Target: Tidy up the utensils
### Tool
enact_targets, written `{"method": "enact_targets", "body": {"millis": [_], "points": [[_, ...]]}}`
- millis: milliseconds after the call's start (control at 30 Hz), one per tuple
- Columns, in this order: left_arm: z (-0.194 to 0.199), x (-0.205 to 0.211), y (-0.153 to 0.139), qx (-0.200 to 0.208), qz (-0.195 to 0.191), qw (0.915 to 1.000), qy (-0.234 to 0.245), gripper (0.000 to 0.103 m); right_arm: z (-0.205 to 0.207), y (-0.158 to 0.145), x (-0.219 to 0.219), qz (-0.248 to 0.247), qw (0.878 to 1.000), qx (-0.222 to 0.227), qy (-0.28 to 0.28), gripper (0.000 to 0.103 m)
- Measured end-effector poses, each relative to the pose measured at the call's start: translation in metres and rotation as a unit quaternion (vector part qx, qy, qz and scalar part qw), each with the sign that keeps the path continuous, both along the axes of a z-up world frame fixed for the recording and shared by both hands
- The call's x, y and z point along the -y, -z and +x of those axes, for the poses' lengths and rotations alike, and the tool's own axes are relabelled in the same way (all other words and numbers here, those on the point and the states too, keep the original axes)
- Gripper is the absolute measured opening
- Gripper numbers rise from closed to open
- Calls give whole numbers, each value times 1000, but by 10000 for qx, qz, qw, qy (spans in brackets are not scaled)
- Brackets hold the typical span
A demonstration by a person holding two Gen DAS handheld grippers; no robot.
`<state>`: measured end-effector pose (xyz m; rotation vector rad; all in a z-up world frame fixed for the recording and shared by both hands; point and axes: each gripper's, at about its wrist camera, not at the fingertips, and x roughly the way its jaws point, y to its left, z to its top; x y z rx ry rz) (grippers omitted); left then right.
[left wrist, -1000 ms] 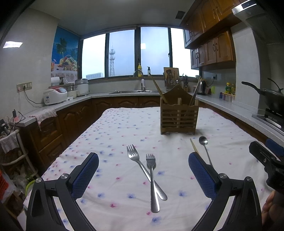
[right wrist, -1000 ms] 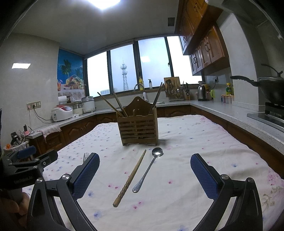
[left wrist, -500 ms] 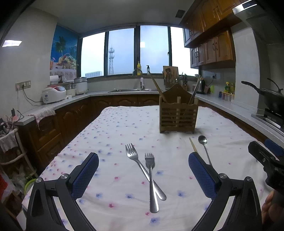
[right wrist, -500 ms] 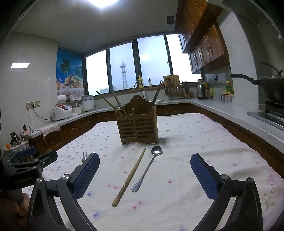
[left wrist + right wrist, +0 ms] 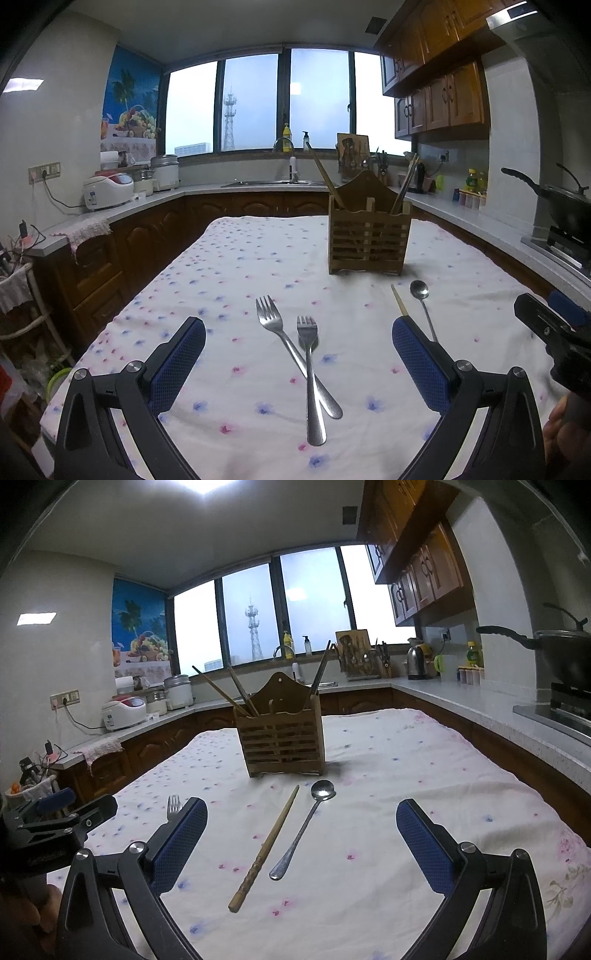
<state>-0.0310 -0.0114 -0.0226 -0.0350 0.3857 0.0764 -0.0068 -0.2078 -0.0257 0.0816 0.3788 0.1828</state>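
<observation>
The left gripper (image 5: 299, 363) is hovering above the table with its jaws spread wide and nothing between the blue pads. Two metal forks are lying on the floral tablecloth (image 5: 229, 273) directly ahead of it: the longer fork (image 5: 291, 349) is pointing away and to the left, and the shorter fork (image 5: 309, 373) is lying across its handle, the two touching where they cross.

The right gripper (image 5: 302, 843) is likewise hovering with its jaws spread wide, gripping nothing. Between its fingers, a single wooden chopstick (image 5: 266, 849) and a metal spoon (image 5: 303, 830) are lying side by side on the cloth, close together but apart, both angled with their far ends toward the wooden utensil holder (image 5: 282, 738). The spoon's bowl is resting just in front of the holder's base.

The utensil holder is standing upright on the tablecloth, beyond all four loose utensils. Several chopsticks (image 5: 218, 691) are leaning out of its left compartment, and at least one more chopstick is leaning out of the right side.

In the left wrist view, the right gripper is showing at the right edge, with part of a hand (image 5: 565, 432) below it. In the right wrist view, the left gripper is showing at the left edge, and one fork's tines are visible just beyond the right gripper's left finger (image 5: 179, 843).
</observation>
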Motion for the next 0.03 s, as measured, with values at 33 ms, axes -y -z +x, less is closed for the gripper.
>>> {"method": "enact_targets", "body": {"millis": [33], "points": [[1, 1, 0, -6, -1, 10000, 14, 102, 1, 0, 0, 1, 10000, -12, 2, 103]]}}
